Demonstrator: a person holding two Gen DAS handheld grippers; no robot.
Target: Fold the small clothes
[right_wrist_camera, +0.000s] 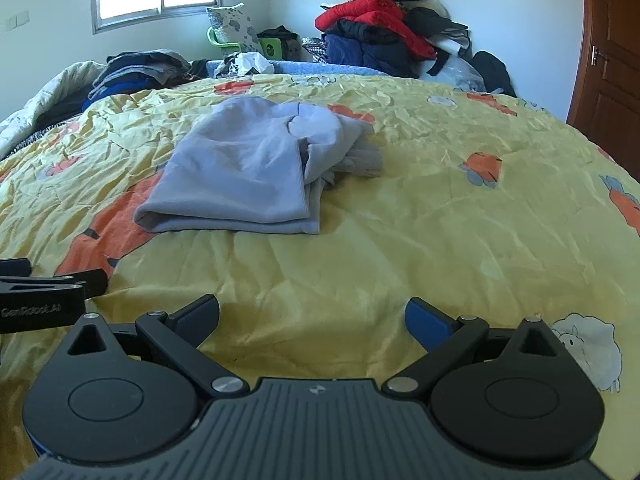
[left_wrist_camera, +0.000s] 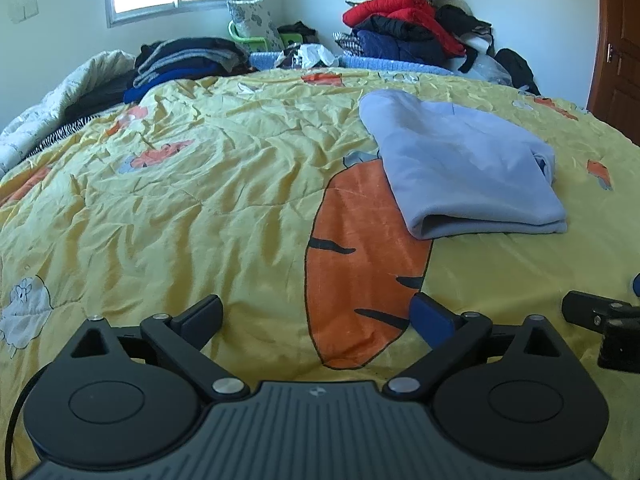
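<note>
A light blue-grey garment (left_wrist_camera: 464, 168) lies folded on the yellow carrot-print bedspread (left_wrist_camera: 200, 200), ahead and to the right of my left gripper (left_wrist_camera: 316, 320). In the right wrist view the garment (right_wrist_camera: 244, 172) lies ahead and to the left, with a bunched sleeve or hood at its right side. My left gripper is open and empty, low over the bedspread. My right gripper (right_wrist_camera: 312, 316) is open and empty too, short of the garment. Each gripper shows at the edge of the other's view: the right one (left_wrist_camera: 600, 324), the left one (right_wrist_camera: 48, 284).
A tall heap of red, navy and black clothes (left_wrist_camera: 416, 28) stands at the far right of the bed. Folded dark clothes (left_wrist_camera: 188, 60) and a white quilt (left_wrist_camera: 48, 108) lie at the far left. A wooden door (left_wrist_camera: 620, 48) is on the right.
</note>
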